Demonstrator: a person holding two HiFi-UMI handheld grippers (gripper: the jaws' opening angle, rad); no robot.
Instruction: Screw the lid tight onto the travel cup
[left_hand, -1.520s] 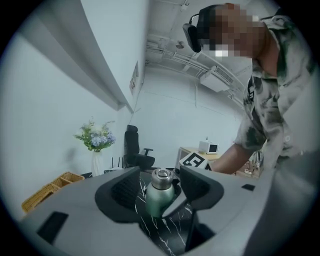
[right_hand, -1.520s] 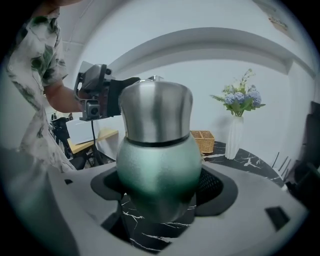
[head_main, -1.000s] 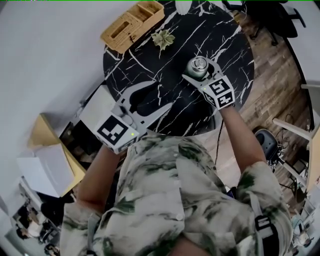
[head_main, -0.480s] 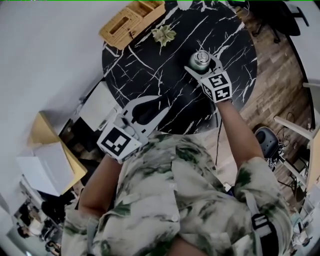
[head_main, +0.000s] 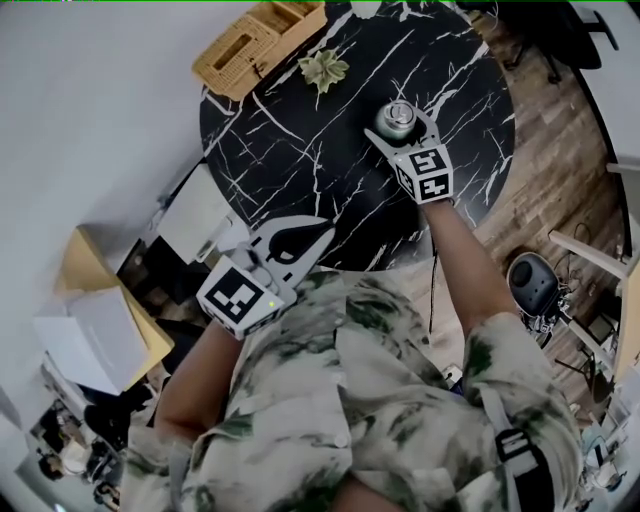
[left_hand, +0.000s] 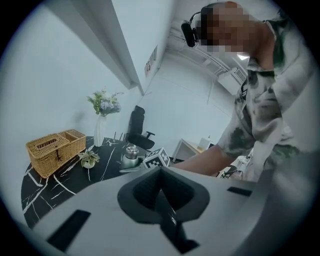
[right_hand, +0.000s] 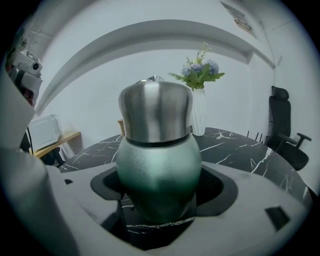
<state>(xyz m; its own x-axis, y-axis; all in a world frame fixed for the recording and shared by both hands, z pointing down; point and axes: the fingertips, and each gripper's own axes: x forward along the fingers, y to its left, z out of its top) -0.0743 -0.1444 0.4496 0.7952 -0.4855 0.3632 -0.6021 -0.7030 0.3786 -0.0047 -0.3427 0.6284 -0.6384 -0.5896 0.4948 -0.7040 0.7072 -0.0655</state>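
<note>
The travel cup (head_main: 397, 117) has a green body (right_hand: 157, 165) and a silver lid (right_hand: 156, 112) sitting on top. It stands upright on the round black marble table (head_main: 300, 140). My right gripper (head_main: 400, 128) is round the body, one finger on each side, shut on it. The dark pads (right_hand: 220, 187) show just beside the cup's bulge. My left gripper (head_main: 322, 230) hangs near the table's front edge, well apart from the cup. Its jaws have just been closing and now meet with nothing between them (left_hand: 160, 170). In the left gripper view the cup (left_hand: 131, 157) is far off.
A wicker basket (head_main: 262, 45) and a small plant (head_main: 325, 68) sit at the table's far left. A white vase of flowers (right_hand: 199, 117) stands behind the cup. An office chair (right_hand: 287, 135) is beyond the table, and a white box (head_main: 195, 215) is beside its left edge.
The left gripper's jaws went from wide open to shut and it drew back toward the table's front edge. The right gripper stayed round the cup.
</note>
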